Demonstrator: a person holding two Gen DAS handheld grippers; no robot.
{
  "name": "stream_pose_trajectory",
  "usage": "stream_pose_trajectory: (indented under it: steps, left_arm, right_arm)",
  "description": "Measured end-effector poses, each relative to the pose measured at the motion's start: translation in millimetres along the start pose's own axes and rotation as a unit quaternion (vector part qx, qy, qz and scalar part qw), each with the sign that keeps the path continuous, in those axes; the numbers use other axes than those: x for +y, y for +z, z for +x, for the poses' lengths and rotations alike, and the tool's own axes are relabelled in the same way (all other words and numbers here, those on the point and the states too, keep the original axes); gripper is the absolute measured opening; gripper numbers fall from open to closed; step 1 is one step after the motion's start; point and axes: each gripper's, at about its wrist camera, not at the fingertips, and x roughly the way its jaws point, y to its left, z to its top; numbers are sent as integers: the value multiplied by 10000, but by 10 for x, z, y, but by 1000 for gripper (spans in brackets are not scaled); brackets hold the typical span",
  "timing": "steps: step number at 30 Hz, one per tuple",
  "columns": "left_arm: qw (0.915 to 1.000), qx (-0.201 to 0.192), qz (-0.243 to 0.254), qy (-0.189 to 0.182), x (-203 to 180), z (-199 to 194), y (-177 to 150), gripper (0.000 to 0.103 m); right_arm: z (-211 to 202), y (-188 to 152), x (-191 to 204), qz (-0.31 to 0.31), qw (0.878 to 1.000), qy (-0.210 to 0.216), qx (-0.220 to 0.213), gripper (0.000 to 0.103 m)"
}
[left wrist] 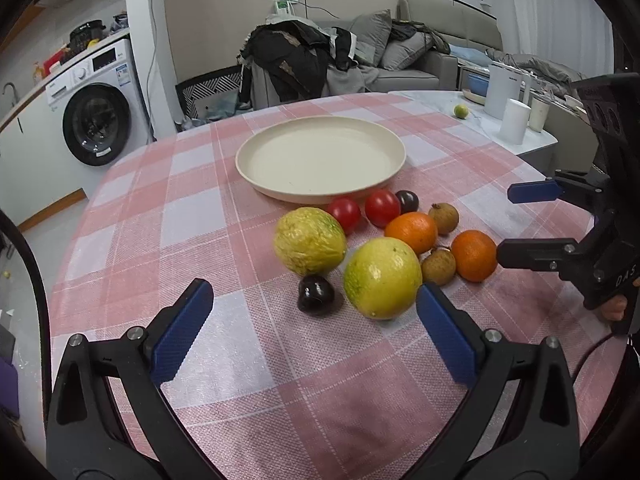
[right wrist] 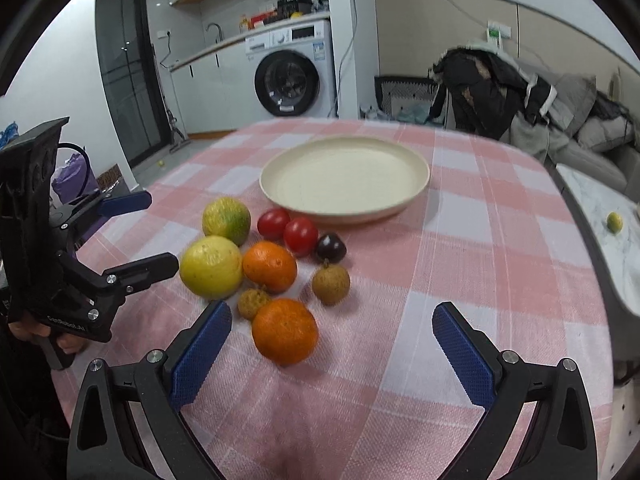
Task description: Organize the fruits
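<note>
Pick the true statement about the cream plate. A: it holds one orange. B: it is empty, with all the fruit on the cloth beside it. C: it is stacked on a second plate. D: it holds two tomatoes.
B: the plate shows only its bare cream inside in both views, while the tomatoes, oranges and other fruit lie on the checked cloth in front of it.

Beyond my left claw, far left, stands a white washing machine (dark round door). Straight ahead, dark clothes are heaped beside a grey sofa. Off to the right stand a white kettle and white cup.
</note>
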Motion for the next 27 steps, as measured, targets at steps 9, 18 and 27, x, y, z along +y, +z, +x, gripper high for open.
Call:
stream_pose_trajectory:
  steps: [9, 18, 27]
  left_arm:
    - [9989, 216, -119, -392, 15, 110, 2, 96]
    - [9959, 349, 18, -833, -124, 166, 17, 70]
    - [9927, 394, 76, -1141, -203, 161, 40, 62]
  right_arm:
    - [230, -39, 118, -142, 9971, 336, 663, 83]
    - [326, -11, 203, -210, 9967, 347, 705, 54]
    - [247, -18, 181, -116, 9975, 436, 547, 40]
